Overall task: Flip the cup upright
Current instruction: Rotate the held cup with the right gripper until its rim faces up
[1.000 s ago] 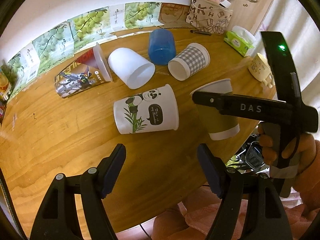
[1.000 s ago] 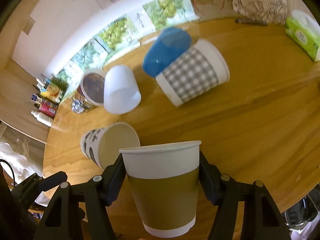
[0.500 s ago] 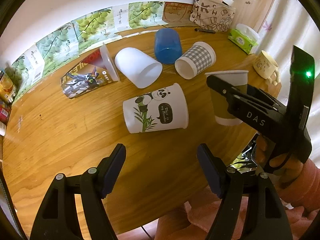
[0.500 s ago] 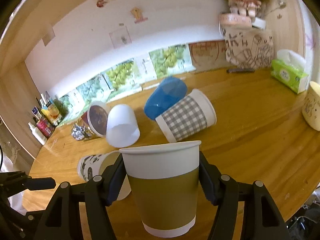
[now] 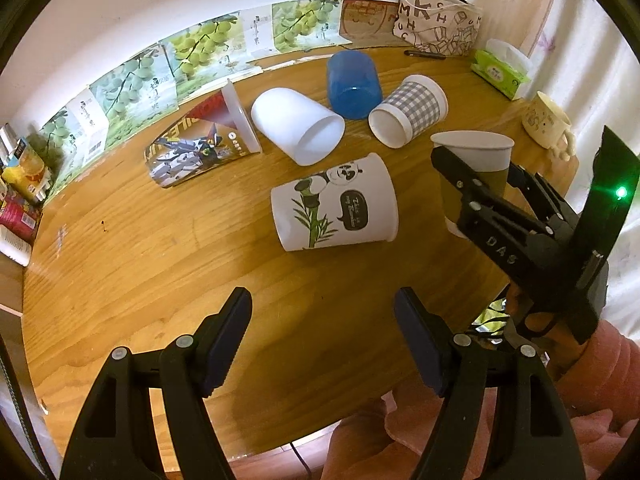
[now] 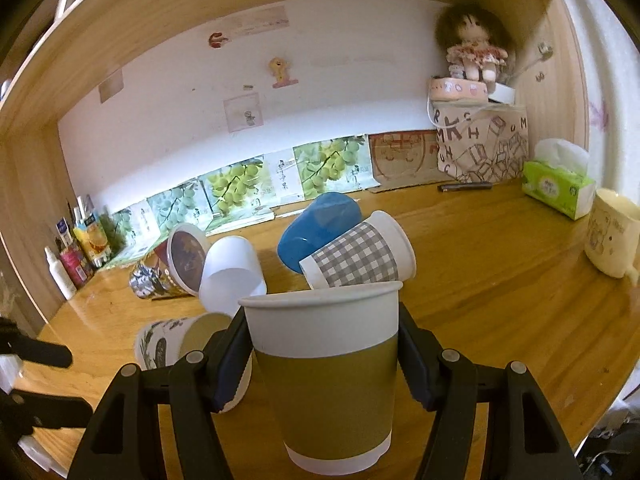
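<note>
My right gripper (image 6: 322,354) is shut on a white and olive paper cup (image 6: 326,376) and holds it upright, mouth up, at the table's right front; the cup also shows in the left wrist view (image 5: 476,164), gripped by the right gripper (image 5: 478,178). My left gripper (image 5: 322,334) is open and empty above the table's near edge. In front of it a panda-print cup (image 5: 336,210) lies on its side. A white plastic cup (image 5: 298,130), a blue cup (image 5: 352,80), a checked cup (image 5: 408,114) and a printed cup (image 5: 200,144) also lie on their sides.
The wooden table (image 5: 140,260) has a cream mug (image 5: 548,126), a green tissue pack (image 5: 500,72) and a patterned bag (image 5: 438,26) at its right back. Bottles (image 6: 76,256) stand at the left edge. Grape pictures line the back wall.
My right gripper has tilted up from pointing down to level, bringing the olive cup upright near the table. My left gripper has not changed.
</note>
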The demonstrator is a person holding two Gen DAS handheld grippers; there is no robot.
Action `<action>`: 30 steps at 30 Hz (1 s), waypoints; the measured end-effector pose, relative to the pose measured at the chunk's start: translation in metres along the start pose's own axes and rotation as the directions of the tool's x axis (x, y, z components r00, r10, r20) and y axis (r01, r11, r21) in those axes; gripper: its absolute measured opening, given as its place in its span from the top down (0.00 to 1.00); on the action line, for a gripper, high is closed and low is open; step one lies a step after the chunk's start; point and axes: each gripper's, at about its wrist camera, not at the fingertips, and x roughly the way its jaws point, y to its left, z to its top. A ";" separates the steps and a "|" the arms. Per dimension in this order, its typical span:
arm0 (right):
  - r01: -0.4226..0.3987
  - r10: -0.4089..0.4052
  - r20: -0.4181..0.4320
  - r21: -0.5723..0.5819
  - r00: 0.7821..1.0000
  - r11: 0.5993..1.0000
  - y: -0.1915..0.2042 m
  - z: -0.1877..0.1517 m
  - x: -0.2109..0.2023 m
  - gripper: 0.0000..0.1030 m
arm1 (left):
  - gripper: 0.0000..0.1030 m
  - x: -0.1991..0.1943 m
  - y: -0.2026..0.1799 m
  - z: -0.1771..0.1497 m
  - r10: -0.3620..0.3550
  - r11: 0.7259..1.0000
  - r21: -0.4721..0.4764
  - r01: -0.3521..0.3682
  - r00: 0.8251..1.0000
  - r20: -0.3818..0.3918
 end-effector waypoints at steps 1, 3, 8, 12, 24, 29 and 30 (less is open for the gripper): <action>0.004 -0.004 0.002 -0.014 1.000 1.000 0.002 -0.002 0.000 0.35 | 0.25 0.000 -0.001 -0.001 0.002 1.000 0.001 -0.002 1.000 -0.002; 0.006 -0.006 0.002 -0.039 1.000 0.999 0.005 -0.005 0.002 0.35 | 0.25 -0.001 -0.002 -0.002 0.005 1.000 0.004 -0.005 1.000 -0.004; 0.018 -0.018 0.007 -0.051 1.000 0.999 0.008 -0.010 0.001 0.34 | 0.25 -0.002 -0.003 -0.005 0.004 1.000 0.004 -0.004 1.000 -0.008; 0.032 -0.031 0.012 -0.055 0.999 0.998 0.010 -0.010 0.002 0.34 | 0.25 -0.001 -0.003 -0.008 0.000 1.000 -0.007 0.000 1.000 -0.016; 0.066 -0.063 0.032 -0.102 0.998 0.993 0.016 -0.016 -0.002 0.33 | 0.25 -0.003 -0.002 -0.012 -0.010 1.000 -0.024 0.010 1.000 -0.013; 0.062 -0.060 0.023 -0.111 0.998 0.992 0.018 -0.018 -0.007 0.33 | 0.25 -0.005 -0.001 -0.015 -0.017 0.999 -0.034 0.017 1.000 -0.010; 0.060 -0.058 0.021 -0.111 0.998 0.992 0.018 -0.018 -0.008 0.33 | 0.25 -0.005 -0.001 -0.016 -0.021 0.999 -0.036 0.021 1.000 -0.009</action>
